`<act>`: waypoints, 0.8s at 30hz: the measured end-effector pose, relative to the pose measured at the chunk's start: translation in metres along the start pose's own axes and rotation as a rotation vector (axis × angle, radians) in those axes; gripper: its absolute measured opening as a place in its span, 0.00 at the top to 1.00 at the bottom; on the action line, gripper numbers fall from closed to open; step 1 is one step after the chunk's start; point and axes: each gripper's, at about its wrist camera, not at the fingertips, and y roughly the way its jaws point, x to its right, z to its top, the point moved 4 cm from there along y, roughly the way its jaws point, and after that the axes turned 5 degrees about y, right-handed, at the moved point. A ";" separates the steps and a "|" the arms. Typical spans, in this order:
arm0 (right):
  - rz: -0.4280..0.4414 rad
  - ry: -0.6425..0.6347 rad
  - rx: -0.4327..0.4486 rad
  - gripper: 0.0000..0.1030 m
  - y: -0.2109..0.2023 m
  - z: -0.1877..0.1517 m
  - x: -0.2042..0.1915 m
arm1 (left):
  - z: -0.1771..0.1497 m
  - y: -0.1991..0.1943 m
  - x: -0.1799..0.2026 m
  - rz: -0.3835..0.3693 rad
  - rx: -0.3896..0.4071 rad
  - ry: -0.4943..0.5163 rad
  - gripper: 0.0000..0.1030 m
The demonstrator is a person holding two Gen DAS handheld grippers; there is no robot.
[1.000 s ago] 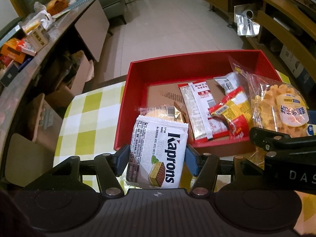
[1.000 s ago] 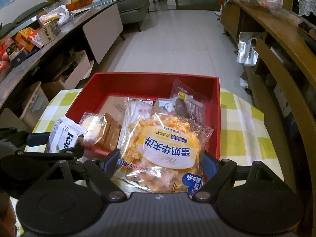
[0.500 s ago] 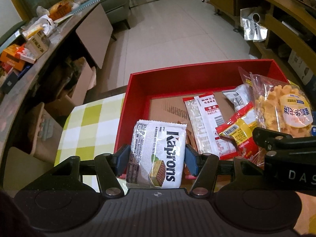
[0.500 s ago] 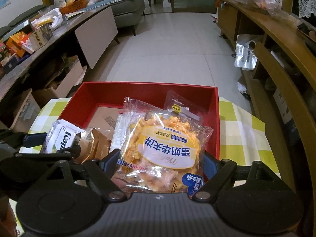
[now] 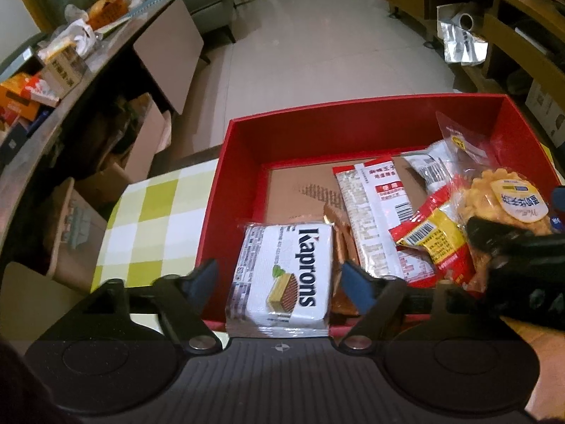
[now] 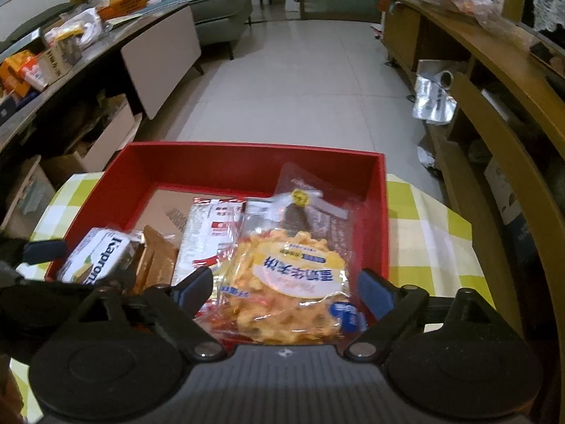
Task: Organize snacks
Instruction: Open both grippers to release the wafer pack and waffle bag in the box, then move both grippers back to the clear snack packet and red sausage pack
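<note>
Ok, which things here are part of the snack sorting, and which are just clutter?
Job: red box; Kaprons wafer pack; waffle biscuit bag; red and white packet.
Lying about: foil roll; cardboard boxes; sofa.

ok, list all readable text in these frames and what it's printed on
"Kaprons": white wafer packet, between the opening jaws of the left gripper.
Chinese characters on the yellow label of the clear waffle-snack bag, between the opening jaws of the right gripper: upside down, unread.
Other wrappers in the red box: print too small.
</note>
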 end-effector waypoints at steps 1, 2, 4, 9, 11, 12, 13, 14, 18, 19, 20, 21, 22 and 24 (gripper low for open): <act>0.000 0.001 0.003 0.07 -0.003 0.000 0.001 | -0.002 -0.001 -0.004 0.002 -0.004 -0.008 0.20; -0.005 0.002 0.011 0.07 -0.007 -0.001 0.002 | -0.003 -0.002 -0.008 0.001 -0.006 -0.015 0.19; -0.027 -0.016 0.025 0.07 -0.017 -0.003 0.000 | -0.009 -0.008 -0.020 -0.004 -0.012 -0.036 0.18; 0.009 -0.095 0.044 0.05 -0.053 -0.022 -0.019 | -0.039 -0.036 -0.051 -0.030 -0.005 -0.067 0.13; 0.027 -0.148 0.031 0.05 -0.066 -0.039 -0.033 | -0.055 -0.047 -0.060 -0.036 -0.002 -0.071 0.13; 0.039 -0.176 0.016 0.05 -0.070 -0.050 -0.041 | -0.062 -0.053 -0.063 -0.037 -0.006 -0.075 0.13; 0.064 -0.210 -0.010 0.05 -0.075 -0.063 -0.051 | -0.069 -0.058 -0.067 -0.047 -0.011 -0.079 0.13; 0.096 -0.243 -0.036 0.05 -0.078 -0.076 -0.061 | -0.078 -0.064 -0.069 -0.063 -0.016 -0.082 0.13; 0.226 -0.444 -0.145 0.05 -0.080 -0.132 -0.104 | -0.114 -0.079 -0.084 -0.054 -0.049 -0.097 0.13; 0.249 -0.515 -0.160 0.05 -0.078 -0.142 -0.116 | -0.122 -0.082 -0.089 -0.063 -0.058 -0.111 0.13; 0.266 -0.572 -0.172 0.05 -0.076 -0.149 -0.125 | -0.129 -0.085 -0.094 -0.079 -0.065 -0.125 0.13; 0.280 -0.617 -0.183 0.05 -0.073 -0.154 -0.133 | -0.135 -0.088 -0.098 -0.094 -0.066 -0.133 0.13; 0.303 -0.656 -0.204 0.05 -0.069 -0.158 -0.140 | -0.139 -0.091 -0.102 -0.114 -0.066 -0.136 0.13; 0.354 -0.724 -0.245 0.05 -0.060 -0.163 -0.155 | -0.147 -0.094 -0.107 -0.184 -0.067 -0.134 0.13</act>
